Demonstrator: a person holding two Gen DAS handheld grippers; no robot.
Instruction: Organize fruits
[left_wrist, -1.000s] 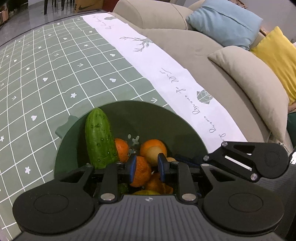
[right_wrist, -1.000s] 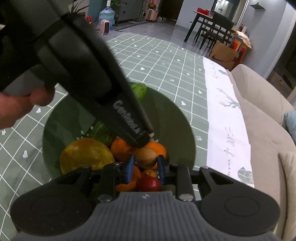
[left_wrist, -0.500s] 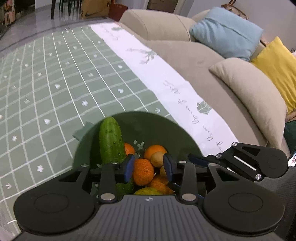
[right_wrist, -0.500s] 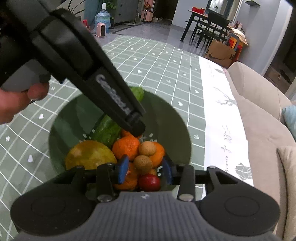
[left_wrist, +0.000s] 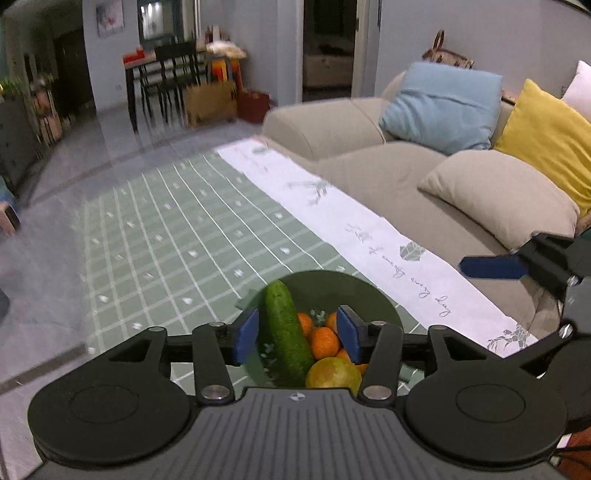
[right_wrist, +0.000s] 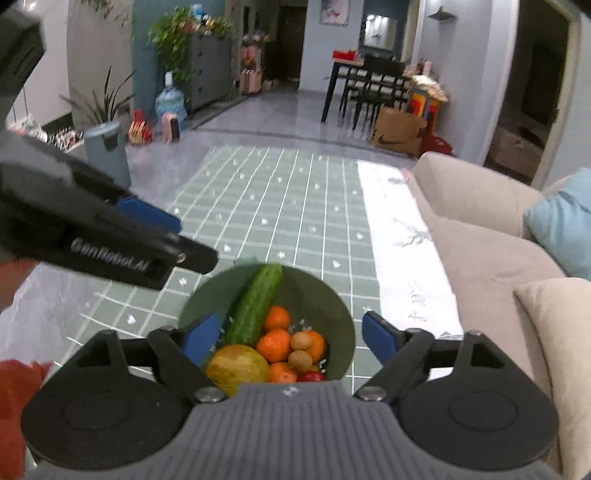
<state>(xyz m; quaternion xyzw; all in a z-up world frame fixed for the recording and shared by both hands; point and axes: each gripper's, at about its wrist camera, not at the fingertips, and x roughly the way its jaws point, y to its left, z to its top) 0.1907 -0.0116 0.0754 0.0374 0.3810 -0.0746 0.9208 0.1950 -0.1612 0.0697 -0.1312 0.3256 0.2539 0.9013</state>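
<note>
sitting below both spread grippers' fingers, the fruit bowl lies ungripped.

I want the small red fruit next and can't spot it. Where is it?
In the right wrist view, the red fruit lies at the green bowl's near edge, right of the yellow melon, just below two brown nuts.

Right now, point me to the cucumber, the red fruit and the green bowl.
cucumber (right_wrist: 255, 306), right wrist view, middle of its length.
red fruit (right_wrist: 311, 376), right wrist view, its visible top by the camera housing.
green bowl (right_wrist: 332, 306), right wrist view, bare inner wall on the sofa side.
</note>
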